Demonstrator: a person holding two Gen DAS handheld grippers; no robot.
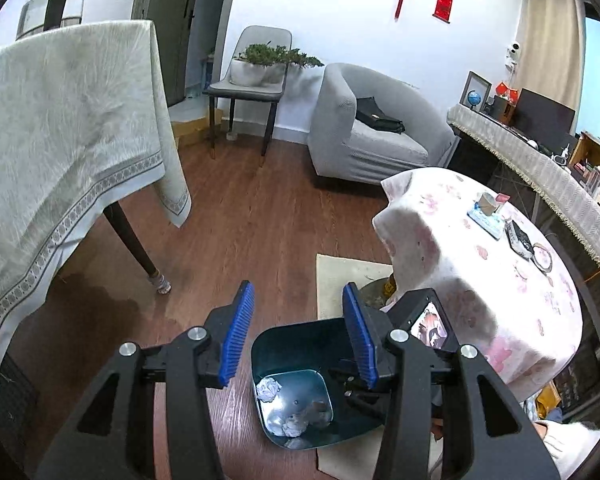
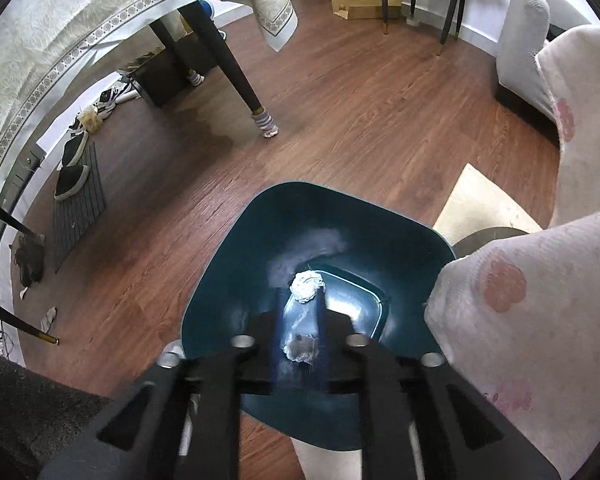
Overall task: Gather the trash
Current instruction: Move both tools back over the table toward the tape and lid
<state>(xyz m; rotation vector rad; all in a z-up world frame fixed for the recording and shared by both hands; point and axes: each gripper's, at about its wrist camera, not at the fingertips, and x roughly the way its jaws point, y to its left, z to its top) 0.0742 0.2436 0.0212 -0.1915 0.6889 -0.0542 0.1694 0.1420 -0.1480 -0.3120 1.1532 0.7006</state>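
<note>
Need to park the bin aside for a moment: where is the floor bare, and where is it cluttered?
Bare wood floor lies between the sock-footed table leg, the grey sofa and the teal bin. Crowded: shoes and scraps under the cream-clothed table. The beige mat and floral-clothed table hem the bin's right side.

The trash bin (image 2: 236,248) looks like smooth dark-teal plastic, its inner walls and floor glossy with pale reflections. Inside lie crumpled wads of white paper (image 2: 306,286) — rough and creased, matt. The floor (image 1: 260,220) appears to be wood-grain planks with a soft sheen. The left gripper (image 1: 299,338) has matt black plastic arms, bright metal pins and ribbed blue pads (image 1: 238,340) — rubbery-looking. A pink-flowered tablecloth (image 1: 500,280) and a pale patterned cloth (image 1: 60,140) both look woven and matt.
</note>
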